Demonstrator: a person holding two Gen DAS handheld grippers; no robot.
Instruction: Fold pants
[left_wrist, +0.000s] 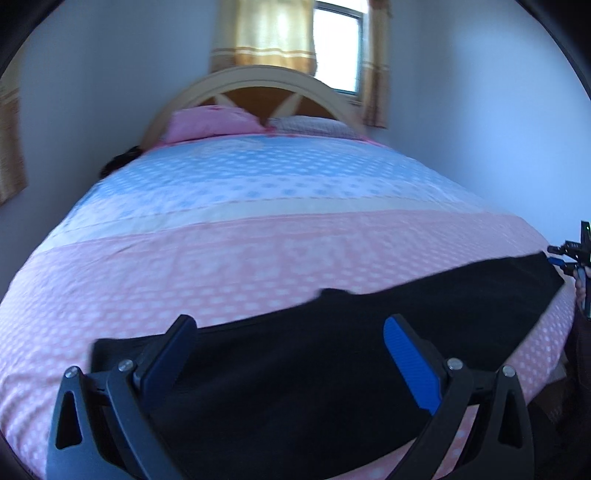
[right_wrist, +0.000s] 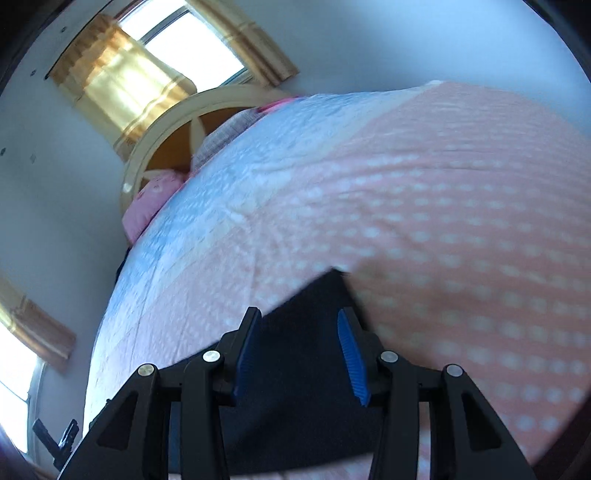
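Black pants (left_wrist: 332, 354) lie flat in a long band across the near part of the bed. My left gripper (left_wrist: 291, 339) hovers over their left half, open wide, nothing between its fingers. In the right wrist view one end of the pants (right_wrist: 303, 350) shows as a dark corner below my right gripper (right_wrist: 297, 325), which is open above the cloth. The right gripper (left_wrist: 570, 258) also appears at the far right edge of the left wrist view, beside the pants' right end. Whether either gripper touches the cloth I cannot tell.
The bed (left_wrist: 258, 240) has a pink and blue dotted cover. Two pillows (left_wrist: 214, 122) lie at a cream arched headboard (left_wrist: 266, 81). A curtained window (left_wrist: 332, 44) is behind it. Walls stand close on both sides. A person's hand shows at the right edge of the left wrist view.
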